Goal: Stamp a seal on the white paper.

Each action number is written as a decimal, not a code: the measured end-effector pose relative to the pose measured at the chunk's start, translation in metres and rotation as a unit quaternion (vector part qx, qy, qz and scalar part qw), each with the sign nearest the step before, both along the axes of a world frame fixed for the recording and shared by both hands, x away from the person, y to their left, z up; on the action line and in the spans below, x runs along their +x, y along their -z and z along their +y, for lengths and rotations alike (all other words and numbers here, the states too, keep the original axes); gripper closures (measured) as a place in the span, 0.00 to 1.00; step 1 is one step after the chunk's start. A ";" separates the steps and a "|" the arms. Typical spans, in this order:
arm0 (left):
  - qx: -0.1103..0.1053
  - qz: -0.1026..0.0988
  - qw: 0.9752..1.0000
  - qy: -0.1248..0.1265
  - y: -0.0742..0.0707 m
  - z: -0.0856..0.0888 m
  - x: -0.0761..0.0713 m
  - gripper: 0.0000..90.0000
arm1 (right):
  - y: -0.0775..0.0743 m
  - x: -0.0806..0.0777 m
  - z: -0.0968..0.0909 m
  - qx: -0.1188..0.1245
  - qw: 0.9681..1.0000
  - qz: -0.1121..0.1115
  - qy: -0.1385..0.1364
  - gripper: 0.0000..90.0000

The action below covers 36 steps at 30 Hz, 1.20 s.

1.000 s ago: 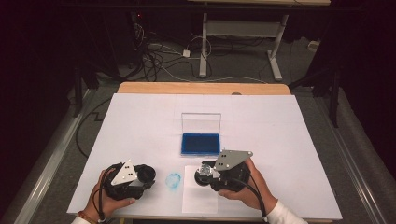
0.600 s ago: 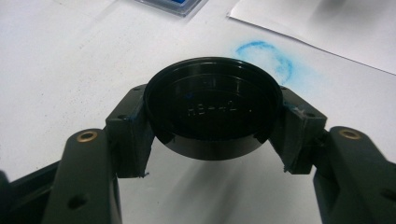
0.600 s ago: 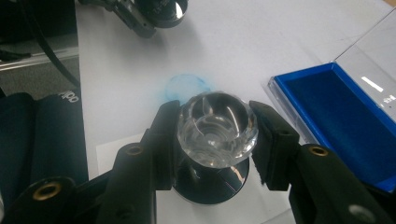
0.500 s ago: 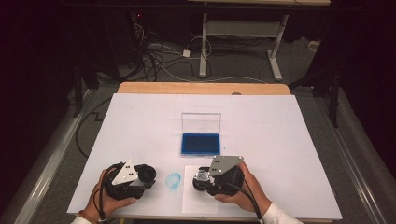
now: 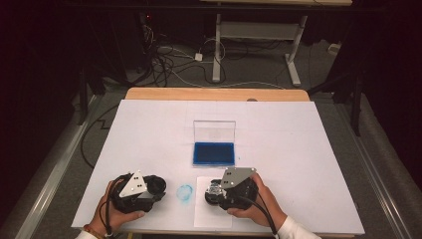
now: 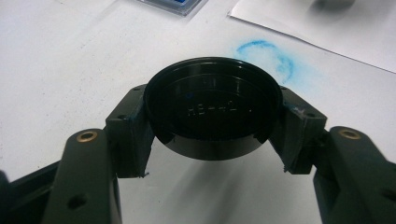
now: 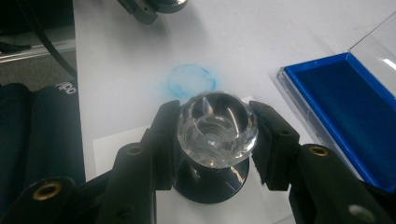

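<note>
White table (image 5: 308, 149), seen from above, with an open blue ink pad (image 5: 214, 153) at centre. Near the front edge lies a white paper sheet (image 5: 206, 214), and just left of it a round blue ink smudge (image 5: 185, 193). Right gripper (image 7: 217, 128): jaws clamped on the clear faceted knob of a stamp (image 7: 218, 126) whose black base rests on the sheet. Left gripper (image 6: 212, 119): jaws pinching a round black cap (image 6: 212, 109), held left of the smudge.

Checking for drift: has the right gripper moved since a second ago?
Yes. The right gripper slid slightly left and nearer, judged against the ink pad.
</note>
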<state>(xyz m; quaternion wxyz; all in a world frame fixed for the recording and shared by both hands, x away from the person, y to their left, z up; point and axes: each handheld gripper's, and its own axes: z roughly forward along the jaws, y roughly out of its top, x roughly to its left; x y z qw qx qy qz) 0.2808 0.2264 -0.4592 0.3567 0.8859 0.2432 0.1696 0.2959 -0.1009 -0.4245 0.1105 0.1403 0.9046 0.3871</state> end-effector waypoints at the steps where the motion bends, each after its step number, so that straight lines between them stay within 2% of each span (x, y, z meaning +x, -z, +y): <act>1: 0.000 0.001 1.000 0.000 0.000 0.000 0.000 0.41 | 0.001 0.000 0.000 0.000 1.000 0.001 0.000 0.63; 26: -0.001 0.000 1.000 0.000 0.000 0.001 0.000 0.41 | 0.012 0.001 0.003 -0.022 1.000 0.015 -0.002 0.63; 36: 0.000 0.001 1.000 0.001 0.000 0.000 0.000 0.41 | 0.016 0.003 0.004 -0.022 1.000 0.018 -0.003 0.63</act>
